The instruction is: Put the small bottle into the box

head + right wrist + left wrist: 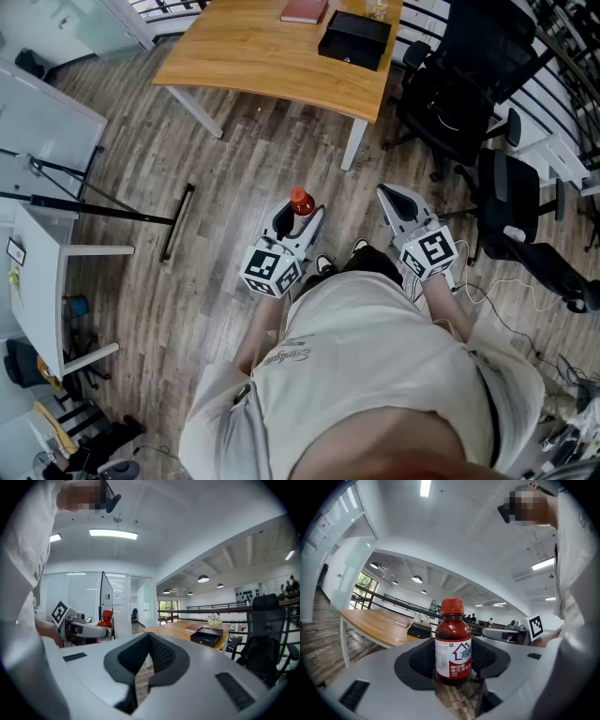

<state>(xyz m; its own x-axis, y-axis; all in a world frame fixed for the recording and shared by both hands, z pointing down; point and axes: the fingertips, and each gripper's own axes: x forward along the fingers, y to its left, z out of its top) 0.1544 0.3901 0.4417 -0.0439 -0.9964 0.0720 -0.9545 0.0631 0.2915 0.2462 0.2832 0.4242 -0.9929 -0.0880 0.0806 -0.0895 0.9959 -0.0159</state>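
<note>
Small bottle upright, long axis vertical

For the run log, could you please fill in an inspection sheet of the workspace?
Surface: wooden table, mostly bare.
Job's things: small bottle upright between the left jaws; black box on the table.
Clutter: red book beside the box.
Grippers: left gripper shut on the bottle; right gripper shut, empty.
Cables: white cable on the floor.
Surroundings: black office chairs, white table, wood floor.
</note>
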